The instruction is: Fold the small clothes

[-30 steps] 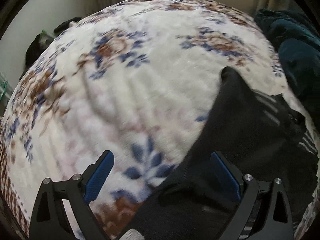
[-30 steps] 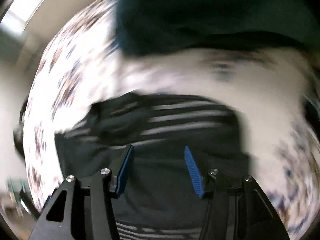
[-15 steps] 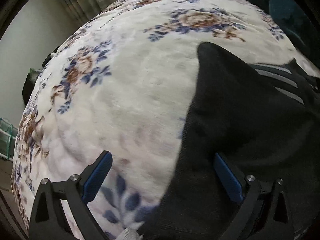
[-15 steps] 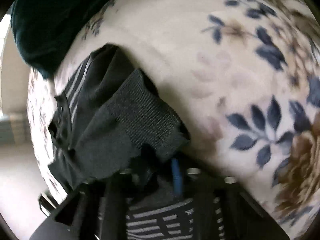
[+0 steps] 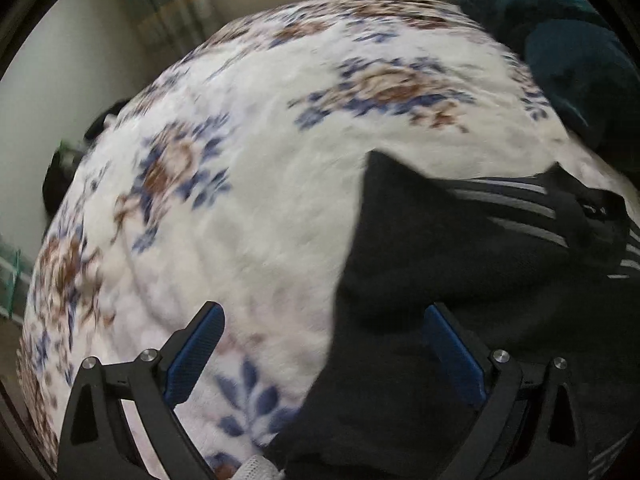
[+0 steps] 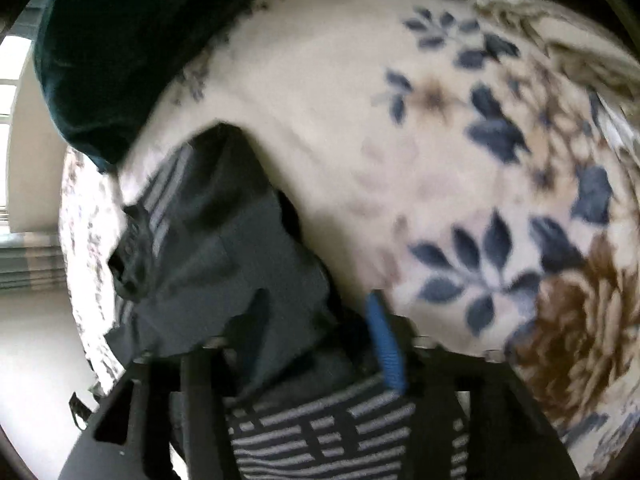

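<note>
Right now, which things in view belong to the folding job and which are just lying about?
Part of the job:
- black garment with grey stripes
- left gripper, open over its edge
- right gripper, cloth bunched between its fingers

Just lying about:
- floral blanket underneath
- dark teal fabric heaped at the far side
- curtain behind

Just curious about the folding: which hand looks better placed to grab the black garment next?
Probably left: the left gripper is open astride the black garment edge; the right gripper jaws have just been opening, cloth between them.
</note>
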Available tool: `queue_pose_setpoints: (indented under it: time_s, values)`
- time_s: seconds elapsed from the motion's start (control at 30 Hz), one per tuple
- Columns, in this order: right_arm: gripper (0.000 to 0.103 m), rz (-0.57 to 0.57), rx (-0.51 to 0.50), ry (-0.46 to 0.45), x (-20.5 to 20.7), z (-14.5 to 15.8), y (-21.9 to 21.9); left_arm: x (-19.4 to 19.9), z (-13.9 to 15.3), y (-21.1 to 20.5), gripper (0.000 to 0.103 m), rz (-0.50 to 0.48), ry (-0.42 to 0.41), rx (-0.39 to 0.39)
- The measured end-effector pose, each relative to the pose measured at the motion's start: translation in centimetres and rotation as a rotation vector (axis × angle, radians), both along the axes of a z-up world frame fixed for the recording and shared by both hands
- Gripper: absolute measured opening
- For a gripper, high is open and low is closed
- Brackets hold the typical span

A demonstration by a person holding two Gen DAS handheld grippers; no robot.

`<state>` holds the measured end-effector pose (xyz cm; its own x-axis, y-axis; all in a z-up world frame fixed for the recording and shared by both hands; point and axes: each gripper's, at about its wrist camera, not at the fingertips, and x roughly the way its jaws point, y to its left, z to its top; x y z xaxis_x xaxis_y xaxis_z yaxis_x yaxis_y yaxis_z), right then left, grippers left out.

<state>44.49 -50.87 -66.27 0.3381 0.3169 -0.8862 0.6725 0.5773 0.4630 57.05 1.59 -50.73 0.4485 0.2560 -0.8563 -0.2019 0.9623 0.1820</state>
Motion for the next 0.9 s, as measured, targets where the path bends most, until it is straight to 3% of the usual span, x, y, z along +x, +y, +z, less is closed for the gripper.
queue_pose_setpoints:
  time_s: [0.1,0.13,0.17,0.23,0.3,0.33,0.4,0.43,0.5,0.53,0.57,0.77,0.9]
  values:
    - [0.058,0.048,-0.009,0.023,2.1,-1.1,0.3,1.4,-1.8,-0.5,0.103,-0.012,0.038,0.042]
    - [0.045,0.078,-0.004,0.025,3.0,-1.6,0.9,1.9,-3.2,0.0,0.103,0.007,0.074,0.058]
    - [0.014,0.134,-0.025,0.026,4.0,-1.8,1.8,1.9,-4.0,0.6,0.103,0.018,0.089,0.038]
    - [0.014,0.218,-0.128,0.055,5.3,-1.3,3.0,1.7,-4.7,2.0,0.103,0.036,0.071,-0.051]
    - [0.013,0.266,-0.232,0.056,6.1,-0.6,3.7,1.3,-4.5,2.4,0.103,0.030,0.059,-0.075]
    - [0.013,0.272,-0.259,0.059,6.4,-0.6,3.5,1.2,-4.3,2.4,0.103,0.030,0.062,-0.069]
    - [0.013,0.262,-0.216,0.065,6.7,-1.2,2.7,0.7,-3.5,2.2,0.103,0.038,0.078,-0.056]
    - [0.017,0.257,-0.190,0.067,6.9,-1.2,2.6,0.1,-2.8,1.8,0.103,0.034,0.085,-0.051]
    - [0.037,0.263,-0.176,0.064,6.2,-0.1,2.2,-1.6,-1.2,0.5,0.103,0.013,0.065,-0.031]
    - [0.066,0.264,-0.173,0.049,5.5,0.8,2.1,-2.5,-0.6,-0.3,0.103,-0.001,0.049,-0.024]
    - [0.085,0.261,-0.158,0.027,4.4,1.8,2.0,-3.8,0.4,-1.5,0.103,-0.027,0.032,-0.026]
    - [0.095,0.271,-0.075,0.008,-3.5,6.1,1.6,-13.3,4.8,-10.2,0.103,-0.167,0.037,-0.090]
    - [0.098,0.323,-0.065,0.002,-8.3,7.4,0.7,-20.5,5.2,-18.3,0.103,-0.267,0.128,-0.107]
